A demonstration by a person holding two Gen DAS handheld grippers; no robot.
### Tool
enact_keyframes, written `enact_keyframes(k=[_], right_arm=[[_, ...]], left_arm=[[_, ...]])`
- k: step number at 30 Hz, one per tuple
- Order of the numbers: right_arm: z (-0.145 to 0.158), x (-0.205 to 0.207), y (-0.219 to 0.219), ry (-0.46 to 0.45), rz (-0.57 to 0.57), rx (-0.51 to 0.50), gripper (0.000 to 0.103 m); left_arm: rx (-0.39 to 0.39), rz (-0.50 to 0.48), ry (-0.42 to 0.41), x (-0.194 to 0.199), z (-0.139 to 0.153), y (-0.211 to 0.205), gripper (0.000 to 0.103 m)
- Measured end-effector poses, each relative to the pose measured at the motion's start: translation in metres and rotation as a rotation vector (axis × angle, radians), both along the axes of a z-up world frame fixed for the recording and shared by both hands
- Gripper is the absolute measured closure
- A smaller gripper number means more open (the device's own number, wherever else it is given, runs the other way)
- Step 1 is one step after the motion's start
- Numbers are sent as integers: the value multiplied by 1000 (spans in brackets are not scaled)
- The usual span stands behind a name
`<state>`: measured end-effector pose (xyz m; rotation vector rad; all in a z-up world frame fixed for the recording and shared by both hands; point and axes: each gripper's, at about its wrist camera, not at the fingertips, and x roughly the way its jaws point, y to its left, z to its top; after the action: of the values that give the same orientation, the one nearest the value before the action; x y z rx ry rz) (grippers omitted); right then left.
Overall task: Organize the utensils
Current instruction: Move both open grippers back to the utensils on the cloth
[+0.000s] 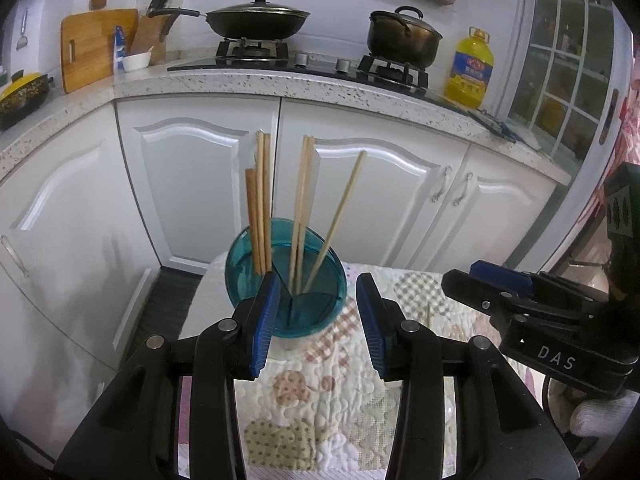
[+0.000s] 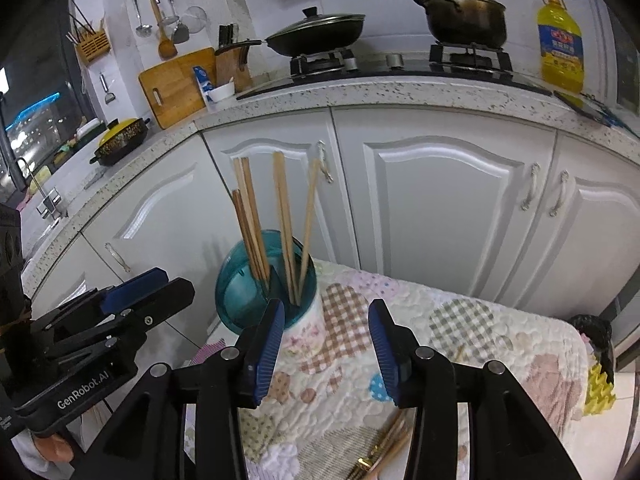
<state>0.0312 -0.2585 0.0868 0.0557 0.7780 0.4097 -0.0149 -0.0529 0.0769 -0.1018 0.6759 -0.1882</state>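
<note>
A teal divided utensil holder (image 1: 286, 280) stands at the far left corner of a quilted patchwork cloth (image 1: 328, 396); it also shows in the right wrist view (image 2: 244, 292). Several wooden chopsticks (image 1: 260, 200) stand upright in it, also seen from the right (image 2: 284, 216). My left gripper (image 1: 318, 320) is open and empty just in front of the holder. My right gripper (image 2: 326, 348) is open and empty, above the cloth to the holder's right. More chopsticks and gold utensils (image 2: 384, 452) lie on the cloth under the right gripper.
White kitchen cabinets (image 1: 188, 184) stand close behind the cloth-covered surface. The counter (image 1: 280, 84) above holds a hob with a pan (image 1: 256, 20) and a pot (image 1: 404, 36), an oil bottle (image 1: 470, 68) and a cutting board (image 1: 96, 44).
</note>
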Motion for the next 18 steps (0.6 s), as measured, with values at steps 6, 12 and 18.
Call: enact_keyframes(k=[6, 12, 18], right_arm=[[-12, -7, -20, 28, -39, -3, 61], [-30, -13, -45, 69, -88, -5, 61], [-53, -16, -69, 120, -131, -20, 61]], left_arm=[[5, -26, 26, -2, -11, -13, 64], [4, -50, 74, 1, -28, -24, 64], [-17, -67, 129, 4, -48, -29, 57]])
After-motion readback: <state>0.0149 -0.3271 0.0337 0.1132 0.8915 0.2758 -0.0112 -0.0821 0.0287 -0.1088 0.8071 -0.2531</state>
